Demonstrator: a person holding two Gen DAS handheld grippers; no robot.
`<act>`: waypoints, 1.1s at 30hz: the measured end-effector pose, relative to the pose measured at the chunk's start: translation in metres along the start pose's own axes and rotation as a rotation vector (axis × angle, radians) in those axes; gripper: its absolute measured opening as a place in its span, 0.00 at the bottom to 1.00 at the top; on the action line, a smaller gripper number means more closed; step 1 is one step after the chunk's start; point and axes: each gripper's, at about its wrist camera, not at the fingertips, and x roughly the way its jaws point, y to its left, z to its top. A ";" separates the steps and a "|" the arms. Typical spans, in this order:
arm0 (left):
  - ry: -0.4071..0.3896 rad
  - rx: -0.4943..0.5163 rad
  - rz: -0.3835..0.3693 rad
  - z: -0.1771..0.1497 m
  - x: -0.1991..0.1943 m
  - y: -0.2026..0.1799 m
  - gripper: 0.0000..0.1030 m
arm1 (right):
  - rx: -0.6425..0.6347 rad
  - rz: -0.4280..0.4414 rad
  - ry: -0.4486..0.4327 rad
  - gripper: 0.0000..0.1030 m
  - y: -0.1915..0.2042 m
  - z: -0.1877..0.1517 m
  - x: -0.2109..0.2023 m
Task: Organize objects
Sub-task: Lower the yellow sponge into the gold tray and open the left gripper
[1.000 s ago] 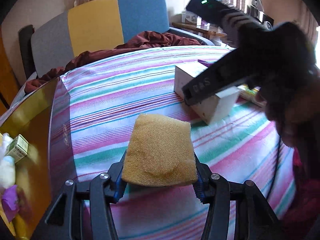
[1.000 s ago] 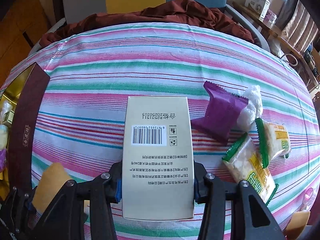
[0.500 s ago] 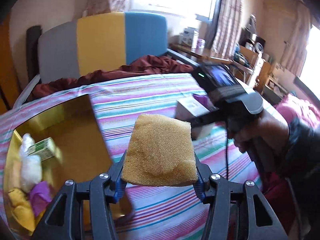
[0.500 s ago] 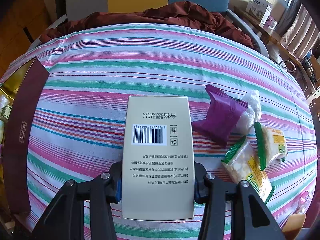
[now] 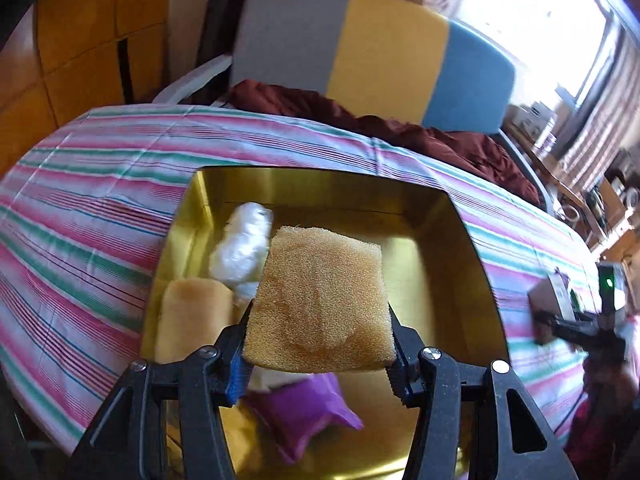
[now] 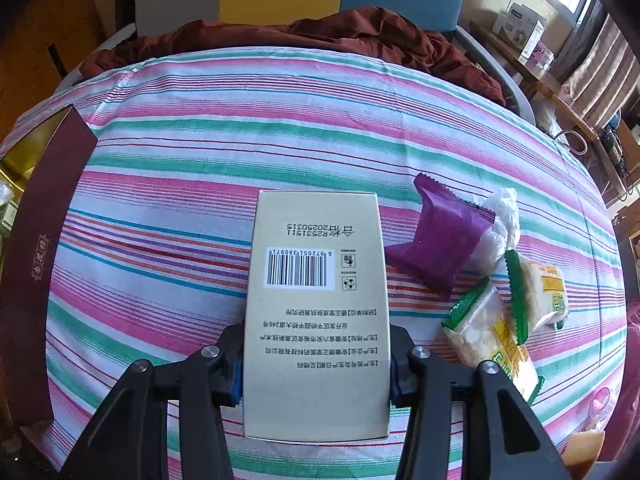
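Sponge (image 5: pixel 318 300): orange-tan, finely pitted, between the black fingers of the left gripper (image 5: pixel 318 354), which carry blue pads (image 5: pixel 237 372).

Tray (image 5: pixel 476 276): shiny gold inside; outer wall (image 6: pixel 36 272) dark maroon with small gold characters.

In the tray: white crinkled wrap (image 5: pixel 242 250) at 11 o'clock of the sponge; pale tan roll (image 5: pixel 192 318) at 9 o'clock; purple packet (image 5: pixel 306 412) at 6 o'clock.

Box (image 6: pixel 316 308) in the right gripper (image 6: pixel 316 368): beige, black print, black-and-white barcode.

Tablecloth (image 6: pixel 248 144): white with pink, green, red and blue stripes.

At 3 o'clock of the box: purple pouch (image 6: pixel 440 242); two clear snack packs (image 6: pixel 496 340) with green ends, yellow lettering.

Chair back (image 5: pixel 372 46): grey, yellow, blue panels. Cloth (image 6: pixel 320 34): dark maroon.
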 end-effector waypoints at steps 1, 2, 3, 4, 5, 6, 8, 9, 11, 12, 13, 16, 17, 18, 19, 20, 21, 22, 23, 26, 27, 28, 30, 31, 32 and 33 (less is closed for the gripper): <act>0.003 -0.001 0.005 0.006 0.004 0.003 0.54 | -0.001 -0.002 0.000 0.49 0.002 -0.002 -0.002; 0.006 0.002 0.009 0.013 0.009 0.005 0.54 | -0.002 -0.005 0.000 0.49 0.002 -0.003 -0.002; 0.010 0.007 0.017 0.019 0.013 0.006 0.54 | -0.004 -0.007 0.000 0.49 0.002 -0.001 0.000; 0.016 0.020 0.018 0.026 0.019 0.006 0.54 | -0.005 -0.008 -0.001 0.49 0.002 -0.001 0.000; 0.015 0.030 0.027 0.031 0.025 0.005 0.54 | -0.006 -0.009 -0.001 0.49 0.001 -0.001 0.000; 0.014 0.034 0.042 0.036 0.030 0.006 0.54 | -0.005 -0.008 -0.001 0.49 0.001 -0.001 0.000; 0.036 0.056 0.032 0.045 0.044 0.004 0.54 | -0.006 -0.008 -0.002 0.49 0.000 -0.002 -0.001; 0.053 0.058 0.040 0.048 0.052 0.005 0.54 | -0.006 -0.008 -0.002 0.49 0.000 -0.002 -0.001; 0.075 0.037 0.046 0.051 0.066 0.007 0.56 | -0.006 -0.008 -0.002 0.49 0.000 -0.002 -0.001; 0.083 0.032 0.040 0.052 0.071 0.007 0.56 | -0.007 -0.009 -0.002 0.49 0.000 -0.002 -0.001; 0.087 0.026 0.049 0.053 0.076 0.007 0.58 | -0.008 -0.010 -0.001 0.49 0.000 -0.002 -0.001; 0.076 0.024 0.088 0.052 0.078 0.007 0.80 | -0.010 -0.011 0.000 0.49 0.000 -0.002 0.000; 0.070 0.019 0.092 0.051 0.075 0.008 0.80 | -0.010 -0.011 0.000 0.49 0.000 -0.001 0.000; 0.060 0.016 0.096 0.050 0.072 0.009 0.80 | -0.010 -0.011 0.001 0.49 0.000 -0.002 0.001; 0.047 0.020 0.100 0.047 0.067 0.008 0.80 | -0.011 -0.011 0.002 0.49 0.000 -0.001 0.001; 0.035 0.025 0.107 0.045 0.062 0.008 0.80 | -0.011 -0.012 0.002 0.49 0.000 0.000 0.002; 0.020 0.027 0.117 0.042 0.055 0.008 0.80 | -0.012 -0.014 0.001 0.49 0.000 0.001 0.003; 0.003 0.025 0.122 0.038 0.049 0.009 0.80 | -0.013 -0.015 0.001 0.49 0.001 0.001 0.004; -0.013 0.022 0.123 0.034 0.042 0.009 0.80 | -0.013 -0.017 0.000 0.49 0.001 0.002 0.005; -0.056 0.029 0.137 0.019 0.020 0.008 0.80 | -0.017 -0.025 -0.003 0.49 0.002 0.003 0.005; -0.071 0.026 0.140 0.014 0.013 0.008 0.80 | -0.020 -0.030 -0.005 0.49 0.003 0.003 0.006; -0.089 0.021 0.140 0.008 0.004 0.009 0.80 | -0.022 -0.035 -0.007 0.49 0.004 0.003 0.006; -0.110 0.016 0.144 -0.003 -0.010 0.011 0.80 | -0.026 -0.044 -0.010 0.49 0.005 0.003 0.005; -0.120 0.013 0.147 -0.009 -0.017 0.012 0.80 | -0.027 -0.047 -0.010 0.49 0.005 0.004 0.006; -0.133 0.013 0.149 -0.014 -0.024 0.013 0.80 | -0.026 -0.049 -0.010 0.49 0.006 0.004 0.006; -0.146 0.019 0.156 -0.019 -0.030 0.014 0.80 | -0.022 -0.050 -0.009 0.49 0.006 0.004 0.006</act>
